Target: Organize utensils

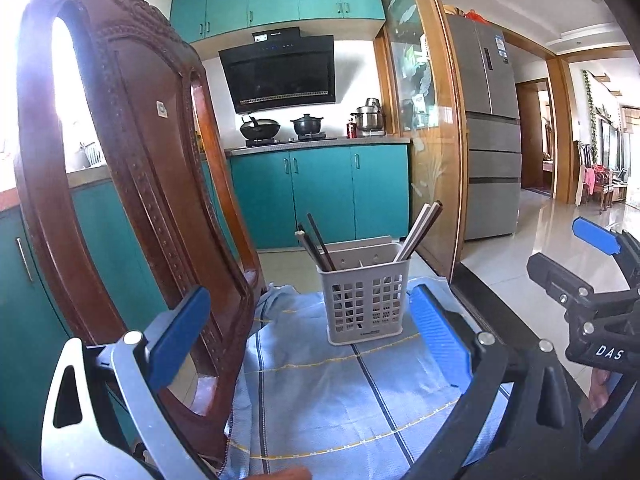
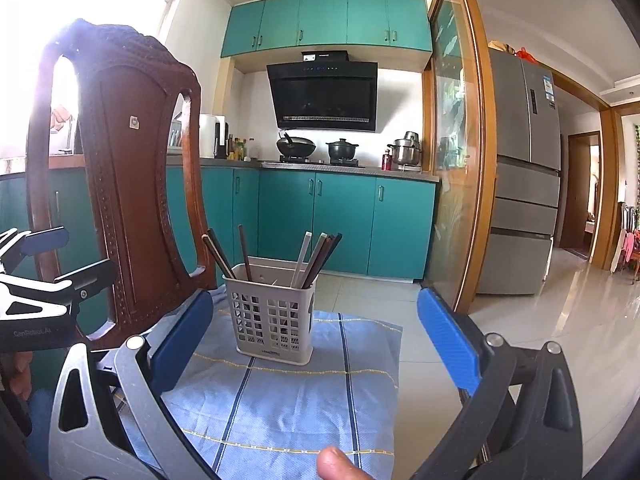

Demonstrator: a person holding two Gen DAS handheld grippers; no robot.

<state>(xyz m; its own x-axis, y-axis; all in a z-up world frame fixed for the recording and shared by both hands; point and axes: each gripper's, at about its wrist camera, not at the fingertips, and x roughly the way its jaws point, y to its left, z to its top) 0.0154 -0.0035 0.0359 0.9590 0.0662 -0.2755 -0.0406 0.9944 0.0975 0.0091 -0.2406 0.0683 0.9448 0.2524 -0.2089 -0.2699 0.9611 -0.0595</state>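
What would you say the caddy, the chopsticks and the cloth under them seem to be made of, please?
Caddy: probably moulded plastic, matte grey, judging by its even grid of holes and rounded rim.
Chopsticks: dark ones look like wood or lacquered wood; the pale one could be plastic or bamboo, hard to tell.
Cloth: woven fabric, light blue with stripes and yellow stitching, wrinkled at its edges.

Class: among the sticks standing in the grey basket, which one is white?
The pale chopstick in the basket's right compartment, leaning right; every other stick beside it and in the left compartment is dark brown.
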